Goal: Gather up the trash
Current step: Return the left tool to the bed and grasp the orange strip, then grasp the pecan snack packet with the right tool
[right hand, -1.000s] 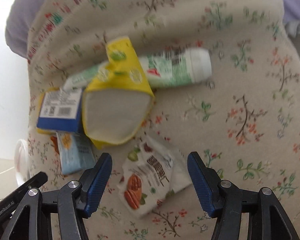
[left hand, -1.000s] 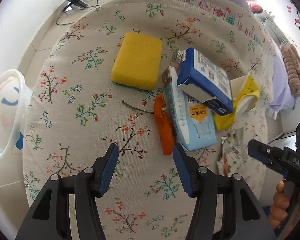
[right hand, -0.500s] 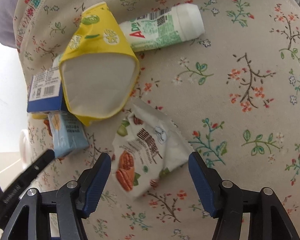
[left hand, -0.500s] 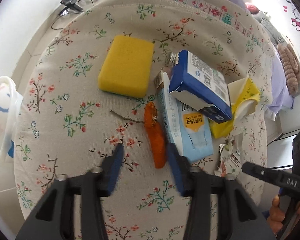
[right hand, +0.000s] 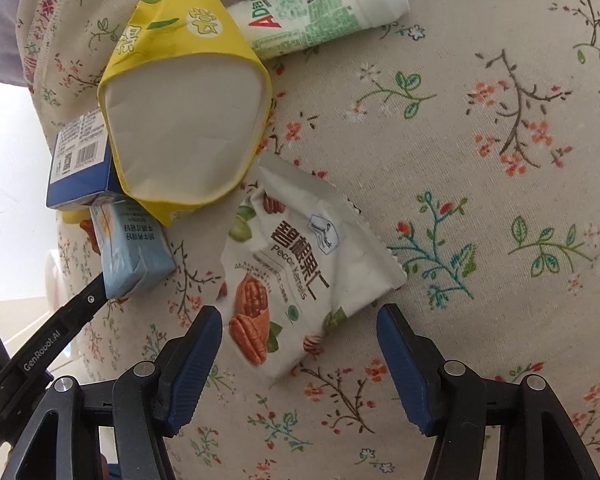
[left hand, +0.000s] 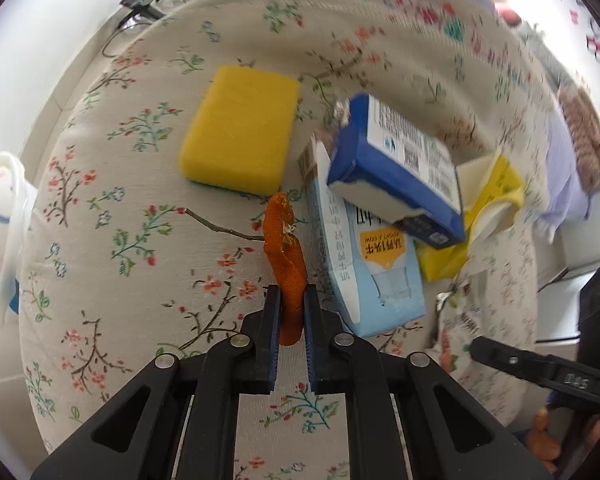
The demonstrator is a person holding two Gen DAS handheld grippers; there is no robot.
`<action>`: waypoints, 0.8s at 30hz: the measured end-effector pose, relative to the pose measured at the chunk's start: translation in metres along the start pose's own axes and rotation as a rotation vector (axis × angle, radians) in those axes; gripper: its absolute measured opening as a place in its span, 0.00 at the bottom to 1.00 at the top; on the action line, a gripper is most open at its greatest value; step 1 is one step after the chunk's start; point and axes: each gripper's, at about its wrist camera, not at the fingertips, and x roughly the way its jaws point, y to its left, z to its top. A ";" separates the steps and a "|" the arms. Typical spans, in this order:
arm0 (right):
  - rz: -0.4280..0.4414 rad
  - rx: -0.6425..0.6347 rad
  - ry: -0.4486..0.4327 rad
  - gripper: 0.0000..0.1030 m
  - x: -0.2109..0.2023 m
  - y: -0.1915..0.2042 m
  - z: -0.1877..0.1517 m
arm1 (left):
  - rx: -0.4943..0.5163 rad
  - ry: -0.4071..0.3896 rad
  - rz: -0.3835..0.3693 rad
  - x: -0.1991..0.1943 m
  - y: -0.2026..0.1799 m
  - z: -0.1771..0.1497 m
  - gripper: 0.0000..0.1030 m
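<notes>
Closing in from a wide spread a second ago, the left gripper (left hand: 291, 322) has just brought its blue pads onto the lower end of the curled orange peel strip (left hand: 285, 258), which now sits pinched between them; the right gripper (right hand: 300, 354) has sunk closer to the cloth, its jaws spread as wide as before.

Largest in both views is the round table under a beige cotton cloth printed with small flowers and twigs (left hand: 140, 240), with pale floor tiles and a white wall beyond its rim. A lilac fabric (left hand: 564, 184) lies past the table's far edge. At the left edge of the left wrist view stands a white plastic bin with blue marks (left hand: 4, 216).

On the cloth, a yellow rectangular sponge (left hand: 240, 128) lies flat, apart from the litter pile. A pale blue milk carton (left hand: 364, 256) lies just beside the peel, and a dark blue and white carton (left hand: 400, 164) rests tilted on top of it. A crushed yellow paper cup (right hand: 180, 120) lies on its side against these cartons, its mouth facing the right wrist camera. Behind it lies a white and green plastic bottle (right hand: 328, 12). A torn white pecan snack packet (right hand: 300, 272) lies flat, its lower end between the right gripper's open, empty fingers (right hand: 198, 356), which do not touch it.
</notes>
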 end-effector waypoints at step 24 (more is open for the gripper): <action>-0.011 -0.131 -0.291 0.06 -0.043 0.044 -0.009 | -0.085 -0.073 -0.153 -0.067 0.036 -0.005 0.11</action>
